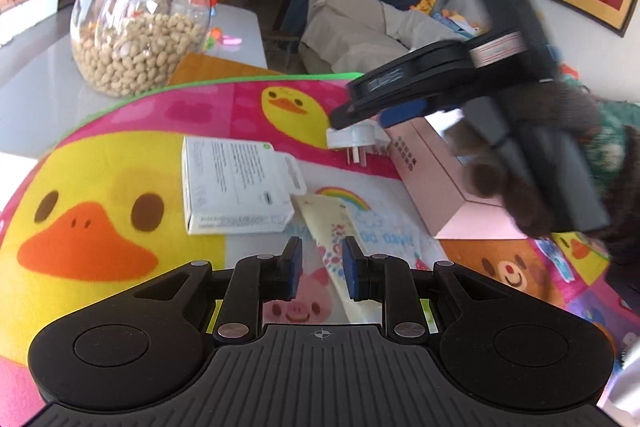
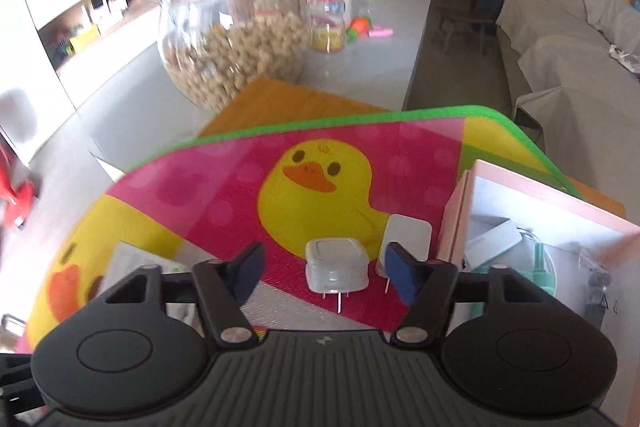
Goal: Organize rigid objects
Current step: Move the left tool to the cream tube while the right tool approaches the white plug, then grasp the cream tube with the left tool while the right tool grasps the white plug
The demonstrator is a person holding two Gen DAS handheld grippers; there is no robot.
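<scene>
On the cartoon duck mat (image 2: 224, 195), near the middle of the right wrist view, a white plug adapter (image 2: 337, 265) lies between the right gripper's (image 2: 322, 277) two blue-padded fingers (image 2: 400, 277). Its two metal prongs point toward the bottom of the frame, toward the camera, so its long axis runs up and down the picture. The jaws stand partly open around it, with clear gaps on both sides, and neither pad touches it. Just to its right a second white charger (image 2: 408, 233) stands against the wall of an open pink box (image 2: 452, 223), which fills the right edge and holds a white card and a mint-green item.

From the left wrist view the same adapter (image 1: 356, 139) sits right of centre, prongs toward the lower edge of the frame, directly under the tip of the right gripper (image 1: 358, 117), which a dark gloved hand (image 1: 532, 163) brings in from the upper right. The pink box (image 1: 432, 179) lies just right of it, its long axis running from upper left to lower right. A white retail box (image 1: 236, 183) lies flat left of centre, hang tab pointing right, and a pale printed sachet (image 1: 336, 231) stretches from beside it down toward the bottom centre.

The left gripper (image 1: 322, 269) hangs over the sachet with its jaws nearly closed, a narrow gap between the pads and nothing gripped. A glass jar (image 1: 140, 27) of pale nuts stands on the table (image 1: 32, 75) in the upper left.
</scene>
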